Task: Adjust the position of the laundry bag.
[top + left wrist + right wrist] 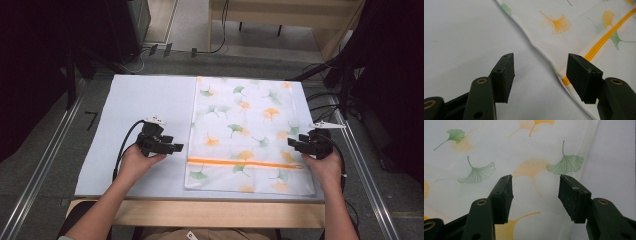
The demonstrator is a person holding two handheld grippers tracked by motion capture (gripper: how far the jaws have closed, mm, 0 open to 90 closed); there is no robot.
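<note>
Black jaws at the bottom of the left gripper view are seen standing wide with nothing between them, the left gripper [539, 72] hovering just off the left edge of the ginkgo-print cloth bag [584, 27], near the end of its orange zipper [604, 40]. In the right gripper view the right gripper [535, 197] is likewise wide and empty, held over the bag's right margin. In the high view the bag [245, 130] is laid flat across the centre-right of the frame on the white table cover [140, 110], zipper [245, 163] towards the lower edge. Risks as judged: only the top layer could be pinched if the jaws are closed too shallow on the hem, so the bag would sag or slip; the table cover could be caught together with the bag at the left edge; an uneven pull by the two grippers could skew or wrinkle the thin fabric; the zipper ridge could deflect the left jaws.
</note>
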